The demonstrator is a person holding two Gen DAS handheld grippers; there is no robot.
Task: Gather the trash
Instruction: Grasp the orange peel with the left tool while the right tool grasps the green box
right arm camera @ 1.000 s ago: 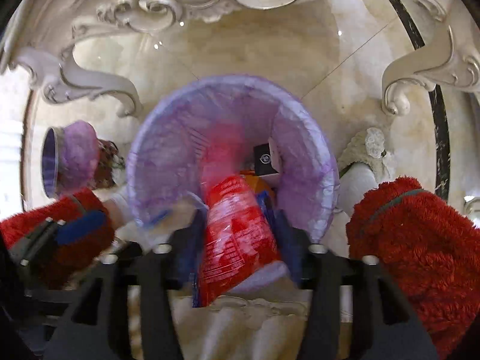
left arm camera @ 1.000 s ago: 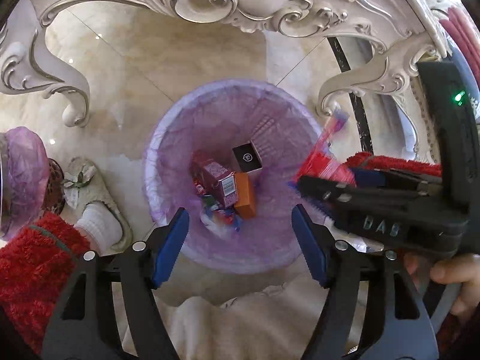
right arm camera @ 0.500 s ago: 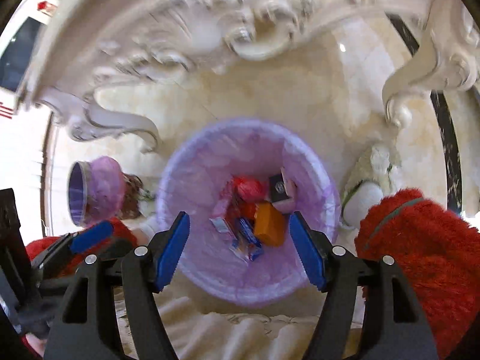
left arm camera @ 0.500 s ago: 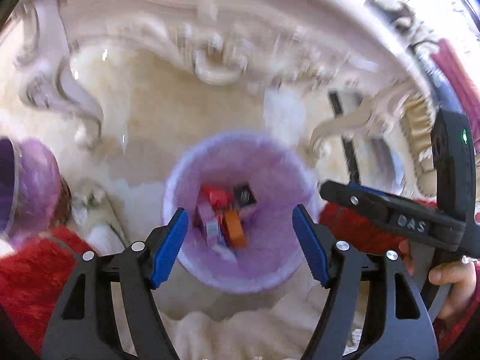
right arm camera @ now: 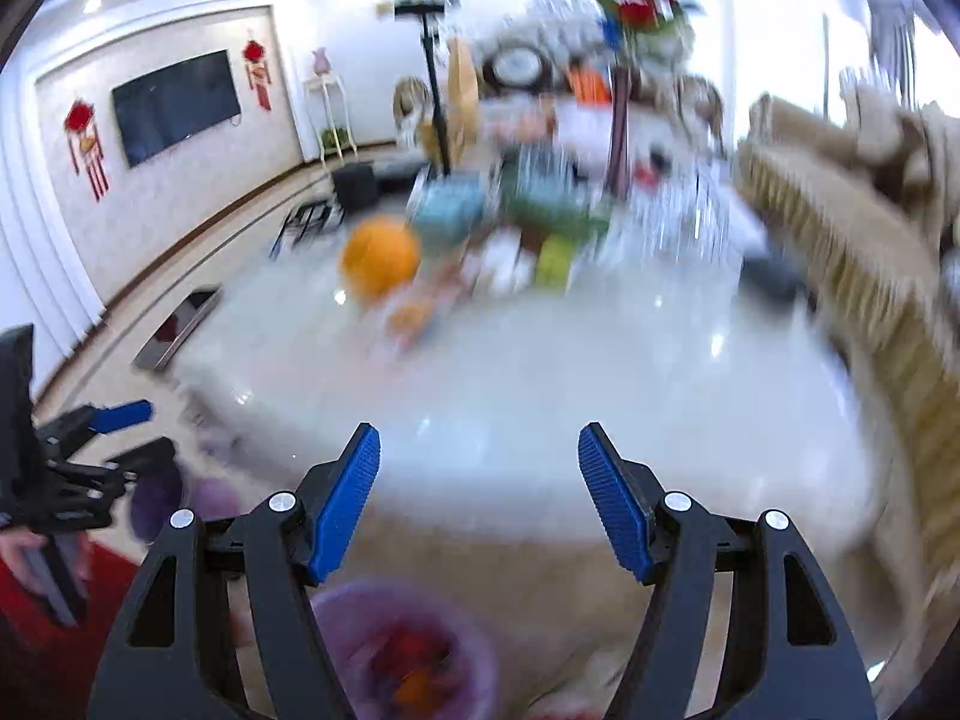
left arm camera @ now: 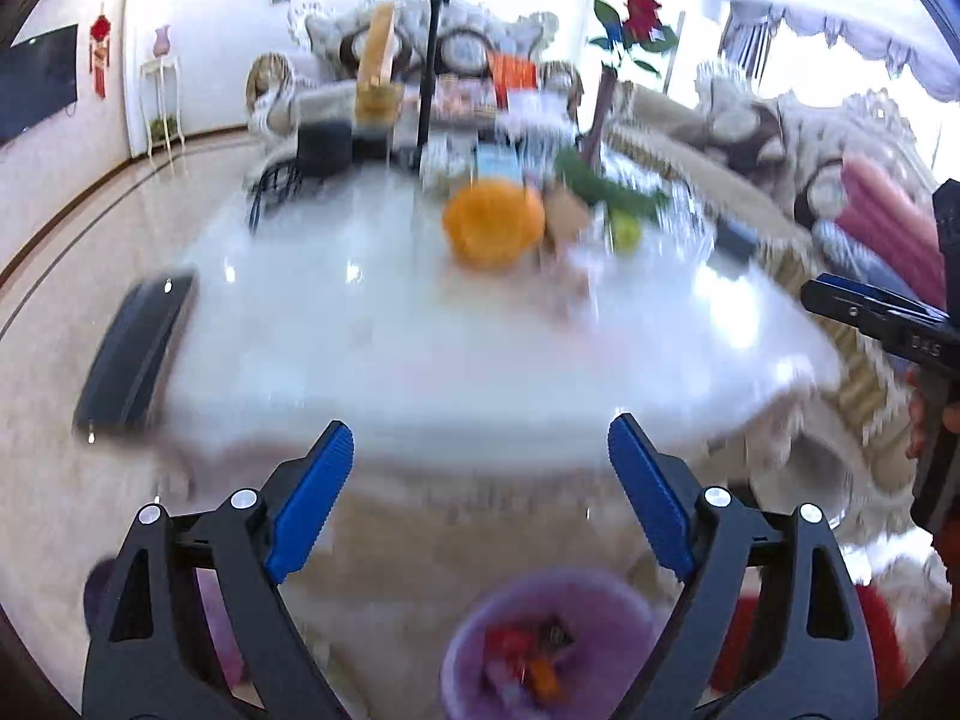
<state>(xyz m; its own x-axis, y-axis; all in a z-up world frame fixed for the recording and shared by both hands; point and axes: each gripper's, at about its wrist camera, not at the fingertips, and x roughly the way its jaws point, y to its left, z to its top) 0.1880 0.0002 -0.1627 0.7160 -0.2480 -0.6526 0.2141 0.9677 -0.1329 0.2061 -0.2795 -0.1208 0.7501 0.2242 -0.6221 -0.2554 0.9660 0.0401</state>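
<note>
Standing between one drop and the next pick, by my reading: both tongs hang empty above the white table [left arm camera: 456,360], pointing across it toward the clutter at its far side; the left gripper [left arm camera: 480,480] has its blue pads wide apart, having just been opening further, with nothing between them; the right gripper [right arm camera: 480,480] also stands apart and bare. One purple-lined bin [left arm camera: 546,642] sits on the floor just below the table's near edge, low in both views, with several bright wrappers and small boxes inside, too blurred to count. On the table I count one orange bowl-like thing [left arm camera: 493,228], one green fruit-like thing [left arm camera: 627,232], one dark flat device [left arm camera: 135,354] near the left edge, one vase of red flowers [left arm camera: 636,12]; the rest is smeared. Next, I judge, a gripper must reach forward, pick out real trash among the keepsakes, and close on it.
</note>
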